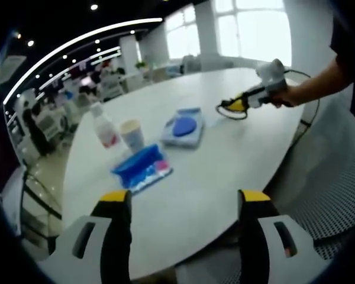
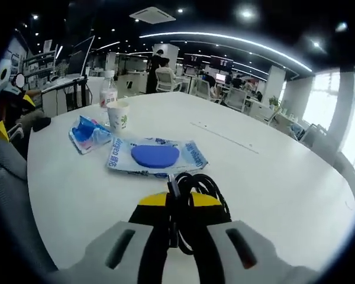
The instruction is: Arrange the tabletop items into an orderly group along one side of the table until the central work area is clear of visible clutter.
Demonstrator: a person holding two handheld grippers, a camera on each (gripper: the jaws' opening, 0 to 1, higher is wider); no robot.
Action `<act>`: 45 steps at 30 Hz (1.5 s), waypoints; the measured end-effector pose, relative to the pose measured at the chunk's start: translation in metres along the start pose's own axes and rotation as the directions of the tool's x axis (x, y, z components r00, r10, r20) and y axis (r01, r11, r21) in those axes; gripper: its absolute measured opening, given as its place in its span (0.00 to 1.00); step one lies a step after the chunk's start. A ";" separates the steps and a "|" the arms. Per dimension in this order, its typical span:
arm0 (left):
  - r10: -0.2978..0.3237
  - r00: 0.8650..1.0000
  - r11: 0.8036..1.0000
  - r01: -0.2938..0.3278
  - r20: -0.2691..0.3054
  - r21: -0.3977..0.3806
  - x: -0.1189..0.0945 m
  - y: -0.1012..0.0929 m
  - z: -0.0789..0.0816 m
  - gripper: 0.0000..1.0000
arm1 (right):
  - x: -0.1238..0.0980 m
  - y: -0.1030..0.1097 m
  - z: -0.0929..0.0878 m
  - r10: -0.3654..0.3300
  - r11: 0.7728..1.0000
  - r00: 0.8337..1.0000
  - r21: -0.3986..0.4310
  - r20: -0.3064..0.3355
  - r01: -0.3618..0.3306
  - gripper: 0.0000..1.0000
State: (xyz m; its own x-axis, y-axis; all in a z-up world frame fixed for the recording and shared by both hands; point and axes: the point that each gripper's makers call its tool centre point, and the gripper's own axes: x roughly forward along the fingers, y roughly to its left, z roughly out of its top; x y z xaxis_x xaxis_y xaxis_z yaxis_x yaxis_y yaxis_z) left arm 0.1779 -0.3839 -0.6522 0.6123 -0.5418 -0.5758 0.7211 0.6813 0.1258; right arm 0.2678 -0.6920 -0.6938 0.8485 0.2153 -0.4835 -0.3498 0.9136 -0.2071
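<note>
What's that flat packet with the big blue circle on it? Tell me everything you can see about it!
The flat packet looks like shiny, see-through plastic wrap with a rounded dark blue pad inside and blue writing along its edges, too small to read. It lies flat on the white table, unopened as far as the pictures show. A paper cup and crumpled blue wrapper sit nearby without touching it. A black cable, gripped by the right tongs, lies at its near edge.

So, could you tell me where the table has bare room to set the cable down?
Bare tabletop runs wide beyond the blue packet. It is crowded where the cup, bottle and crumpled pack cluster. The right tool holds the cable.
</note>
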 end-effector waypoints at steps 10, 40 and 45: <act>0.001 1.000 1.000 -0.001 -0.001 0.000 0.000 0.000 0.000 0.70 | -0.001 0.029 -0.018 0.071 0.997 0.997 0.046 -0.041 -0.070 0.11; 0.005 1.000 1.000 -0.005 -0.004 -0.005 -0.001 0.001 -0.001 0.69 | 0.005 0.084 -0.063 0.253 0.966 0.949 0.099 -0.190 -0.238 0.15; 0.002 1.000 1.000 -0.002 -0.006 -0.006 -0.001 0.000 -0.001 0.69 | 0.005 0.085 -0.064 0.262 0.964 0.945 0.101 -0.196 -0.246 0.16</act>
State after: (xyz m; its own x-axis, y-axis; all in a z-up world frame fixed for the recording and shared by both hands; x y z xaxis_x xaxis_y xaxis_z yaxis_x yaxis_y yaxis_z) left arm 0.1771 -0.3833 -0.6525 0.6115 -0.5374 -0.5808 0.7182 0.6850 0.1223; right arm 0.2168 -0.6356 -0.7680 0.6322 0.3750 -0.6779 -0.5057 0.8627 0.0056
